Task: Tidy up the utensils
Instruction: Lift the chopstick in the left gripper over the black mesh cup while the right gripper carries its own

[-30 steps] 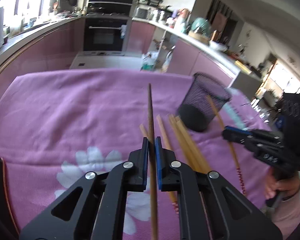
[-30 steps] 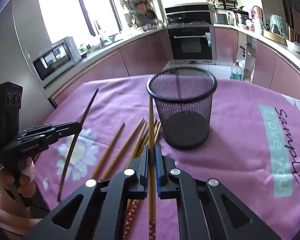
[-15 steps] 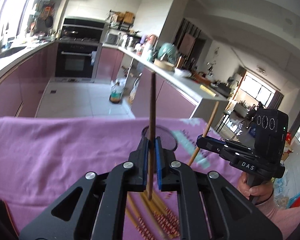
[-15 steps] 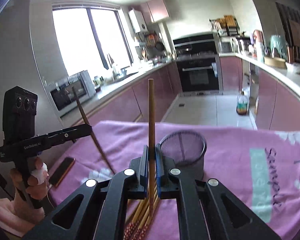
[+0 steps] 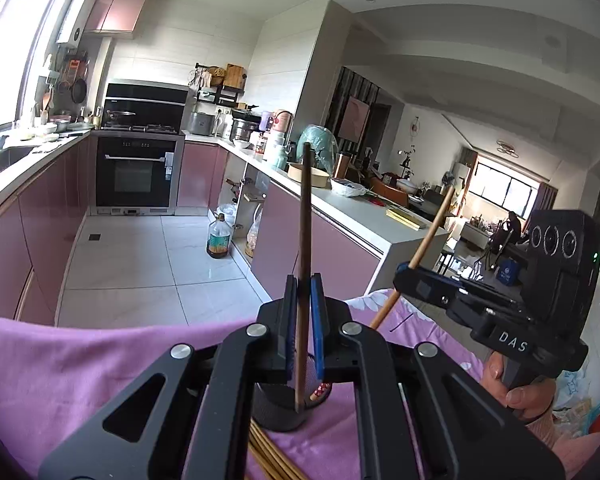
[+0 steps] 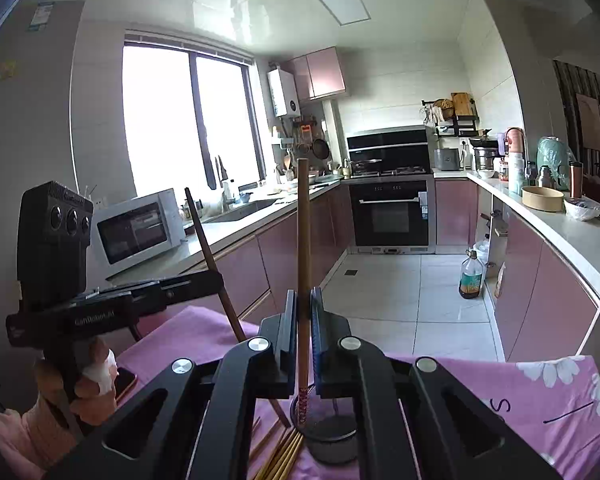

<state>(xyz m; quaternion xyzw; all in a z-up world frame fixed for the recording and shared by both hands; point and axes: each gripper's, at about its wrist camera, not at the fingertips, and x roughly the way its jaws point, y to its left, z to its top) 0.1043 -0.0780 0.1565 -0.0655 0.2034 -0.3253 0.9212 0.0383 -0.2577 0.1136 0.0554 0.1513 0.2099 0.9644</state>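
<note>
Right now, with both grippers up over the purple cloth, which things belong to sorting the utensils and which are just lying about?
Part of the job:
- dark brown chopstick in the left gripper
- light wooden chopstick in the right gripper
- black mesh cup
- loose wooden chopsticks on the cloth

Just lying about:
- white microwave
- oil bottle on the floor
- phone

A mesh cup [image 6: 332,436] stands on the worktop [image 6: 500,412], loose chopsticks [image 6: 280,456] lying just left of it.
</note>
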